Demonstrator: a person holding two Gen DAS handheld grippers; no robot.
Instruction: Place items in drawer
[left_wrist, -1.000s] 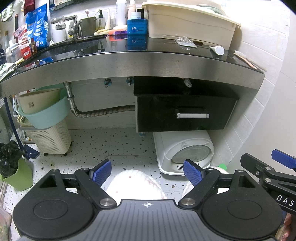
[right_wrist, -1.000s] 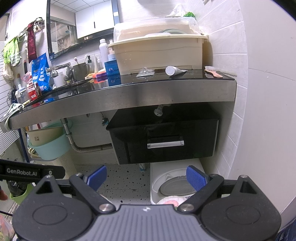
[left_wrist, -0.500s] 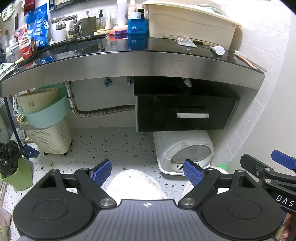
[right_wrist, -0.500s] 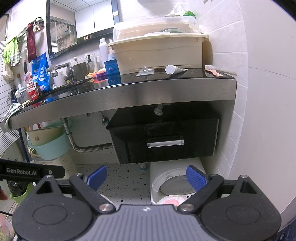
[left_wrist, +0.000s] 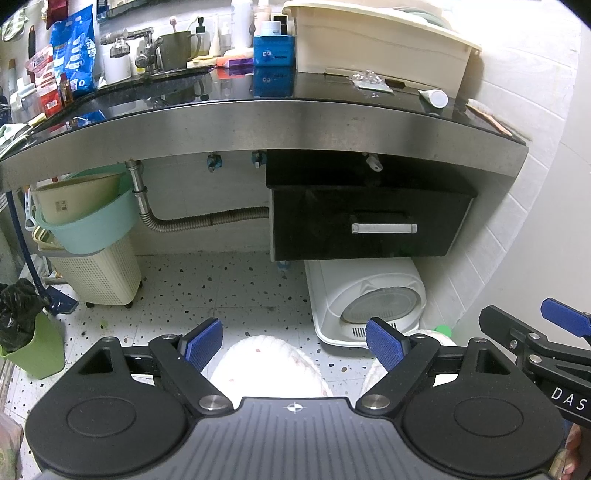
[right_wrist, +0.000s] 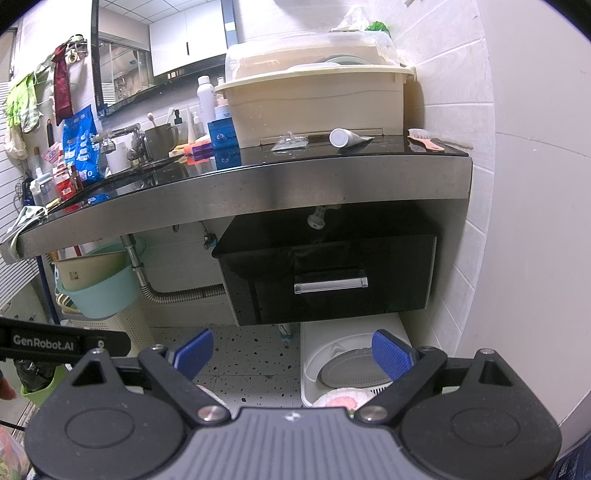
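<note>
A black drawer (left_wrist: 369, 225) with a silver bar handle (left_wrist: 384, 228) hangs closed under the steel-edged black counter (left_wrist: 258, 118); it also shows in the right wrist view (right_wrist: 332, 277). On the counter's right end lie a white tube (right_wrist: 345, 138), a clear plastic packet (right_wrist: 290, 142) and a pink brush (right_wrist: 424, 140). My left gripper (left_wrist: 293, 345) is open and empty, low above the floor and well short of the drawer. My right gripper (right_wrist: 291, 354) is open and empty, also short of the drawer; it shows at the right edge of the left wrist view (left_wrist: 535, 332).
A beige lidded bin (right_wrist: 314, 96) stands on the counter above the drawer. A white litter box (left_wrist: 365, 299) sits on the floor under the drawer. Stacked basins (left_wrist: 85, 218) over a laundry basket (left_wrist: 99, 273) stand at left, a green bin (left_wrist: 33, 347) beyond. The tiled wall (right_wrist: 517, 184) closes the right side.
</note>
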